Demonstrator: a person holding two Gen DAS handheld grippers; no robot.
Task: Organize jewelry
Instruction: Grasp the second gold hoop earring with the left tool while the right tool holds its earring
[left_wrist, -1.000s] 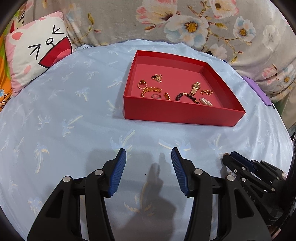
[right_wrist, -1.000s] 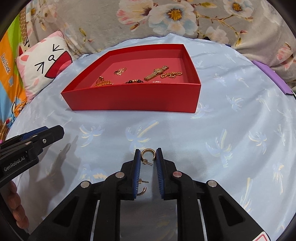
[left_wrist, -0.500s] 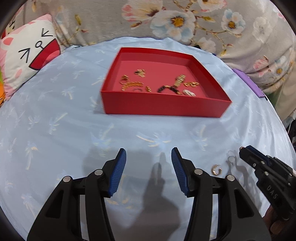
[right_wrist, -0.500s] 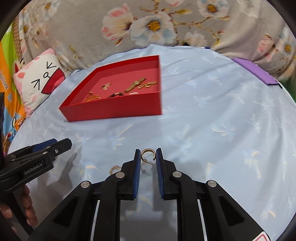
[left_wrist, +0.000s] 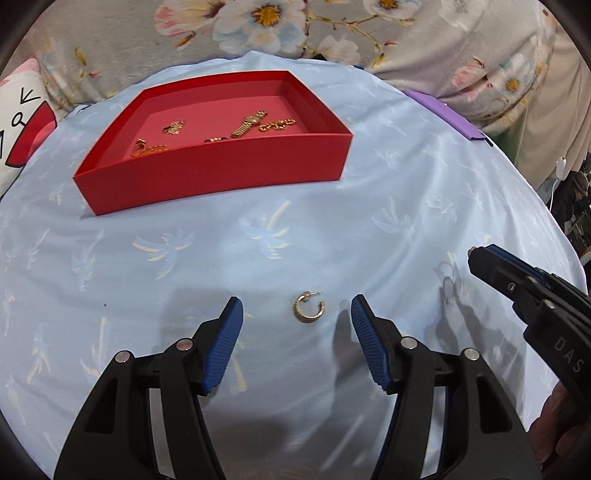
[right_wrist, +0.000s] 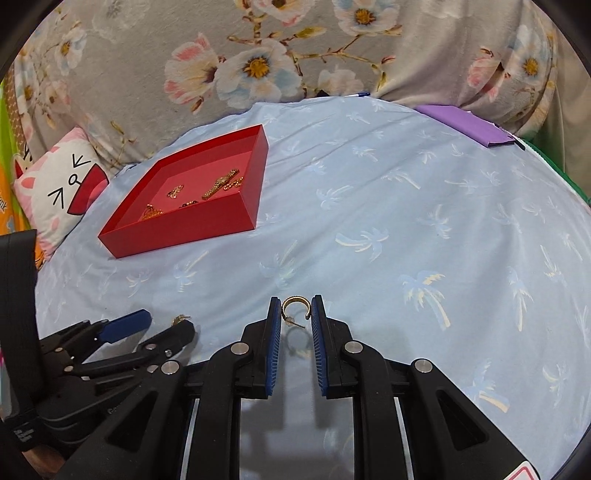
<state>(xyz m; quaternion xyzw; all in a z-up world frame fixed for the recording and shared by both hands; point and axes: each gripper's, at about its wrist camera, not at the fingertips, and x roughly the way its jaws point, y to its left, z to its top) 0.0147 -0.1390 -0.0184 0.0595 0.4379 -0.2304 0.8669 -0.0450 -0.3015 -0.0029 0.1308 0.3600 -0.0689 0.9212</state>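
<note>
The jaws of the left gripper (left_wrist: 297, 314) stand wide apart above the blue sheet (left_wrist: 388, 229), and a gold hoop earring (left_wrist: 309, 307) lies flat on the sheet between them, touching neither blue pad. The jaws of the right gripper (right_wrist: 294, 314) are drawn in narrow and pinch a second gold hoop earring (right_wrist: 294, 304) at their tips, its arch upward and its post pointing back toward the camera. In the left wrist view the right gripper (left_wrist: 480, 260) shows at the right edge of the sheet.

The red tray (left_wrist: 221, 173) sits toward the far left of the sheet, well apart from both earrings. Inside it lie a gold watch (left_wrist: 249, 123), a short gold chain (left_wrist: 277, 124) just right of the watch, and several smaller gold pieces toward the tray's left side, too small to tell apart. A cat-face pillow (right_wrist: 59, 188) leans at the sheet's left edge, a purple pouch (right_wrist: 465, 125) lies at its far right corner, and a flowered blanket (right_wrist: 258, 55) rises behind.
</note>
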